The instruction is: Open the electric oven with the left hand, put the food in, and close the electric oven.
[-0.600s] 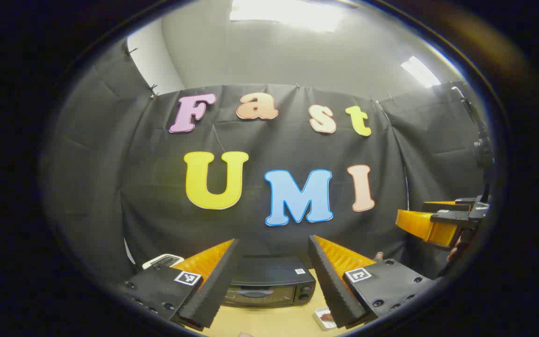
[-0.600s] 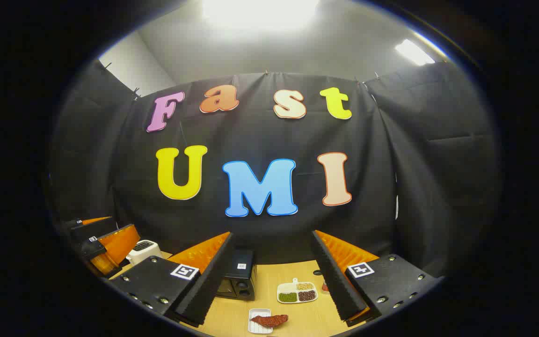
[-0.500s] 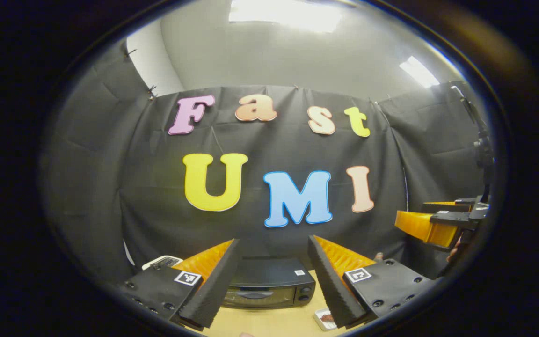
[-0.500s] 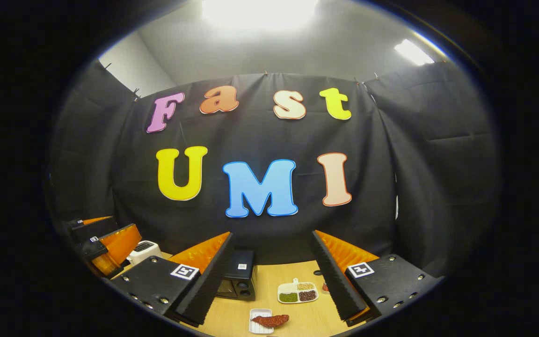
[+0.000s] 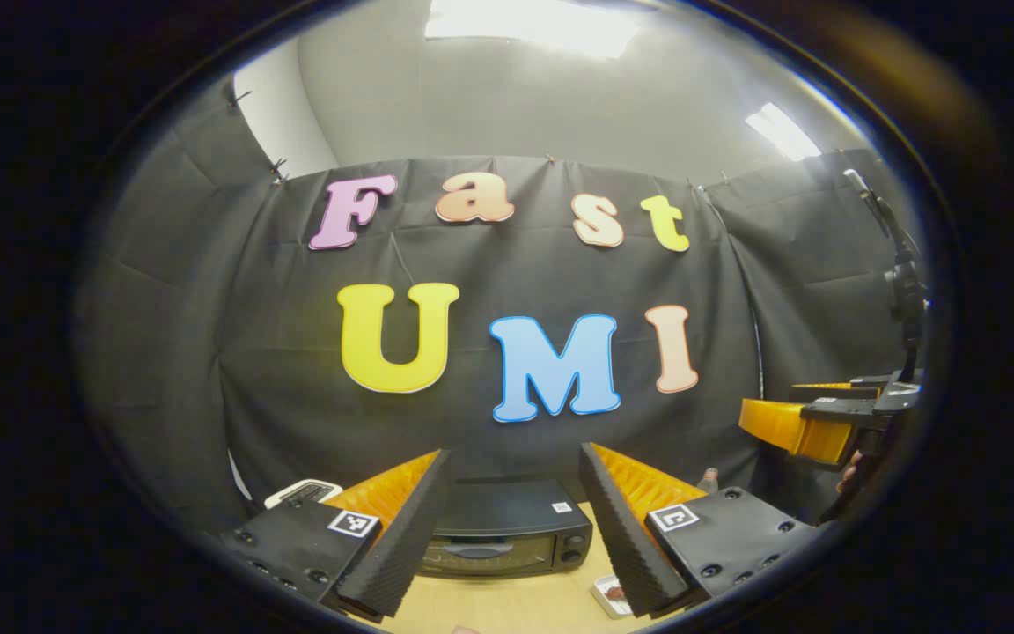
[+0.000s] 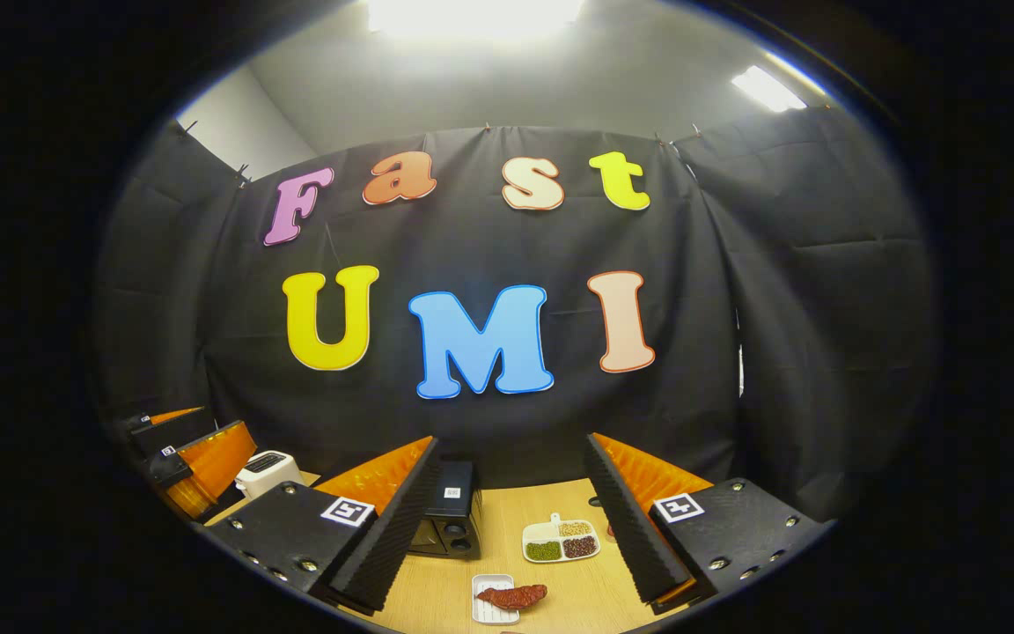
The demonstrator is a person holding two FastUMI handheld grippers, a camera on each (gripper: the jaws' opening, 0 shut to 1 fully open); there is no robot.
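Hovering above the bench (image 6: 437, 594), left gripper (image 5: 514, 528) with fingers spread wide, nothing between them, aimed at the oven (image 5: 507, 528) straight ahead. Oven door closed, handle across its front, knobs at its right end. Set near the bench's back edge, close to the cloth wall. Just right of it, toward the front edge, a small white dish (image 5: 610, 595) partly hidden behind the gripper's finger.

Held off to the right and higher, right gripper (image 6: 514, 528) likewise wide open and empty. Below it, near the front edge of the bench, the same white dish (image 6: 491, 600) carrying the food (image 6: 511, 595), a reddish-brown piece lying across it. Farther back, a divided tray (image 6: 560, 541) with green, pale and dark fillings. Left of those, the oven (image 6: 445, 519) seen end-on. Beyond it, at the far left corner, a white toaster (image 6: 268, 470). Left gripper (image 6: 194, 458) visible at the left side, near that toaster.
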